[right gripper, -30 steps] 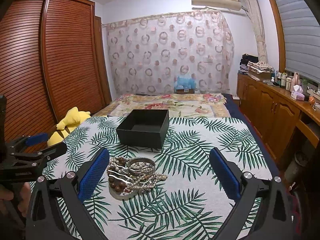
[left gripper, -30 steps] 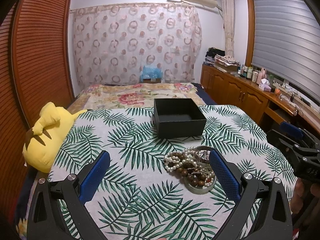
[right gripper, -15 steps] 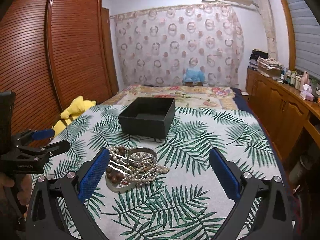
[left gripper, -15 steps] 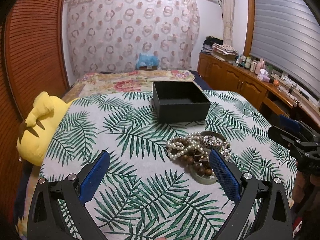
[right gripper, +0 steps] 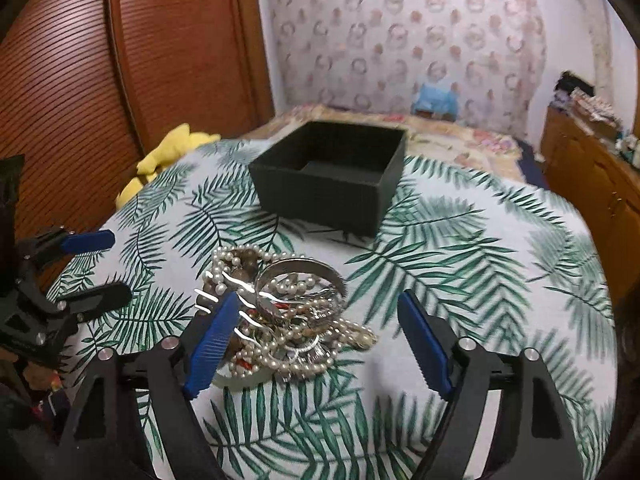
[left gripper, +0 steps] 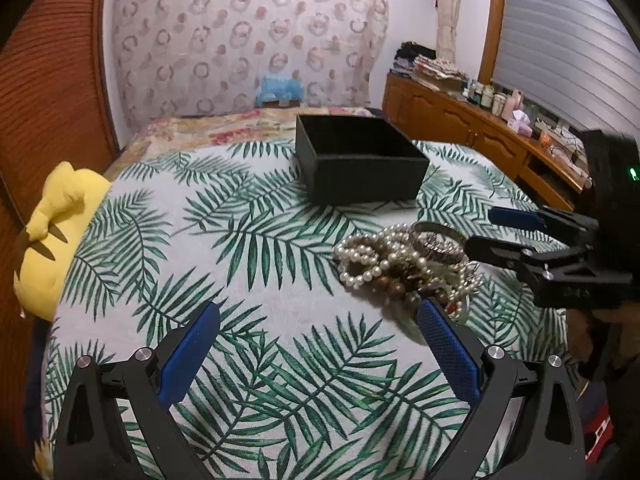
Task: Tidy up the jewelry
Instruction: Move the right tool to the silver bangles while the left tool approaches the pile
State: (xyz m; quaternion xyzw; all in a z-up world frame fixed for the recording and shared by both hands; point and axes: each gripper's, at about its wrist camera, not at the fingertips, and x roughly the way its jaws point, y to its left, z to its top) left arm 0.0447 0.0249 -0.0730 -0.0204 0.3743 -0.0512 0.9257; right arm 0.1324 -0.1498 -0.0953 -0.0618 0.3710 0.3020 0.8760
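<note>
A heap of jewelry lies on a small dish on the palm-leaf cloth: pearl strands, brown wooden beads and a silver bangle. It also shows in the right wrist view. An open, empty black box stands behind it, also in the right wrist view. My left gripper is open and empty, left of and before the heap. My right gripper is open, low over the heap, with its jaws on either side of it; it also shows in the left wrist view.
A yellow plush toy lies at the cloth's left edge. A wooden wardrobe stands left. A wooden sideboard with bottles runs along the right. The bed continues behind the box.
Both grippers have moved forward and down toward the jewelry. The right gripper now has the heap between its open fingers. Nothing has been gripped.
</note>
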